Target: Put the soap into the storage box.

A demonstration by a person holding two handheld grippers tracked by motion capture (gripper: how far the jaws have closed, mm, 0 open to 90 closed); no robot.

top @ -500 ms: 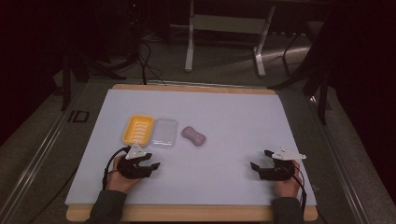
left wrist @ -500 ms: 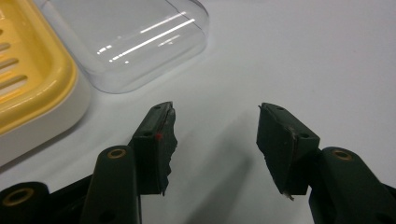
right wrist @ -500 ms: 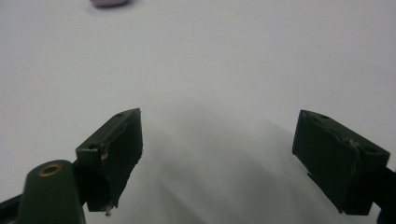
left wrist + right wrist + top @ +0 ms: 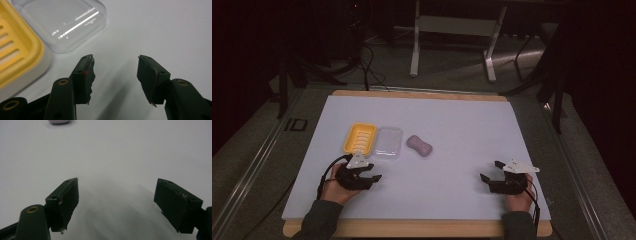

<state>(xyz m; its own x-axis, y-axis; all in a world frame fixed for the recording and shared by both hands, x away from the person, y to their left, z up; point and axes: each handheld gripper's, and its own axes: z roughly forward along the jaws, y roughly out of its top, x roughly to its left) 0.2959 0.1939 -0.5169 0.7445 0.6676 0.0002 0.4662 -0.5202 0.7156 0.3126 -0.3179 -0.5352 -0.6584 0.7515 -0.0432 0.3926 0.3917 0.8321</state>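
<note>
Two grippers are resting low at the near side of the table (image 4: 452,125), one in each of our hands. We are holding the left gripper (image 4: 369,176) just short of the yellow soap dish (image 4: 360,138) and the clear plastic lid (image 4: 389,142), which are lying side by side and touching. Its jaws are standing apart over bare white surface, gripping nothing; in the left gripper view (image 4: 115,72) the lid's near corner is sitting just beyond the tips. Right of the lid, slightly apart, the pinkish-mauve soap bar (image 4: 419,145) is lying flat. We are keeping the right gripper (image 4: 492,172) well apart from these, jaws spread wide and empty (image 4: 116,195).
</note>
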